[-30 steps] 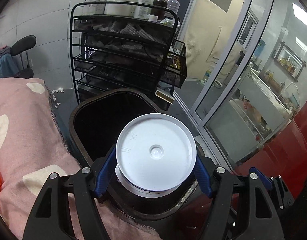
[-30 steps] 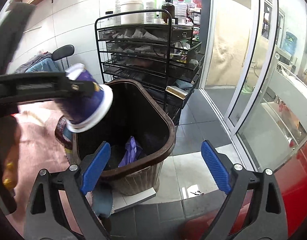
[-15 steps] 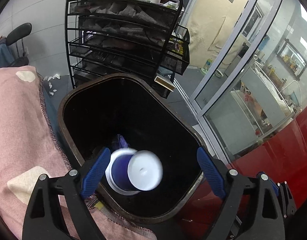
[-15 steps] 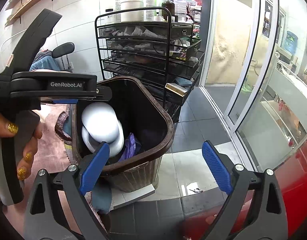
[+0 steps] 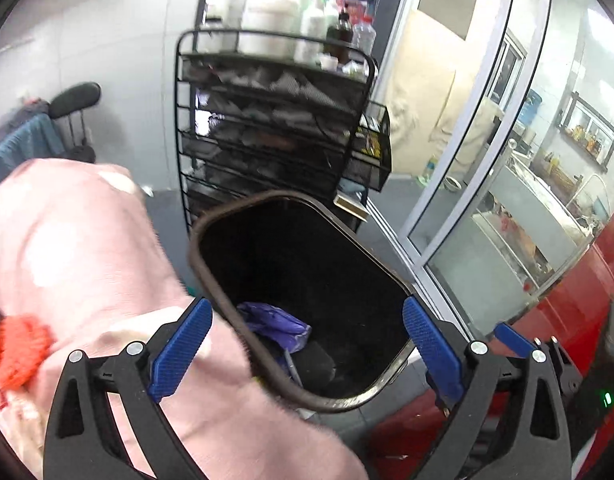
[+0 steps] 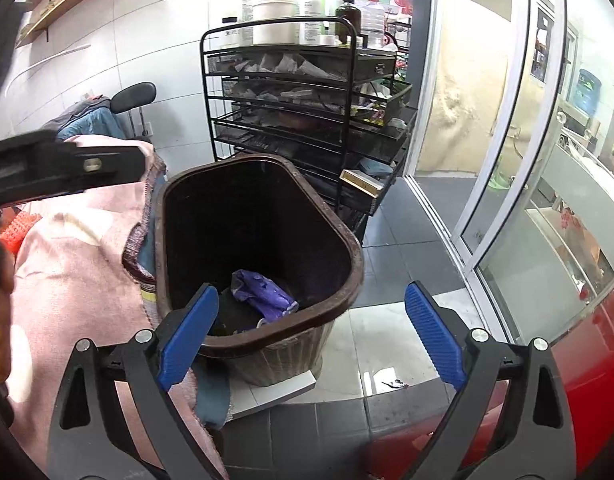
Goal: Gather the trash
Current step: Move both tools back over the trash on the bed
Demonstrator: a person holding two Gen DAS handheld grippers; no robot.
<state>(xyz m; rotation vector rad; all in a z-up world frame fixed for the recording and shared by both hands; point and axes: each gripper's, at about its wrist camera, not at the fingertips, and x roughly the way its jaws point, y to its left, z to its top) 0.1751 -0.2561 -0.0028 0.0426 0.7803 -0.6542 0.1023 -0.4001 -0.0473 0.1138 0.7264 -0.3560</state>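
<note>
A dark brown trash bin (image 5: 211, 276) (image 6: 347, 248) stands on the floor beside a pink cloth. Purple crumpled trash (image 5: 275, 322) (image 6: 263, 292) lies at its bottom; the cup is not visible inside. My left gripper (image 5: 307, 348) is open and empty, above the bin's near rim. My right gripper (image 6: 311, 336) is open and empty, in front of the bin. The left gripper's black body (image 6: 59, 168) shows at the left of the right wrist view.
A black wire shelf cart (image 5: 275, 120) (image 6: 291, 100) with white bottles stands behind the bin. A pink spotted cloth (image 5: 67, 248) (image 6: 75, 256) covers the surface at left, with an orange item (image 5: 19, 348). Glass sliding doors (image 6: 507, 160) are at right. A red surface (image 5: 567, 340) lies lower right.
The left gripper opened and dropped the white-lidded purple cup into the bin, then drew back and up to the left. The right gripper stayed still and open.
</note>
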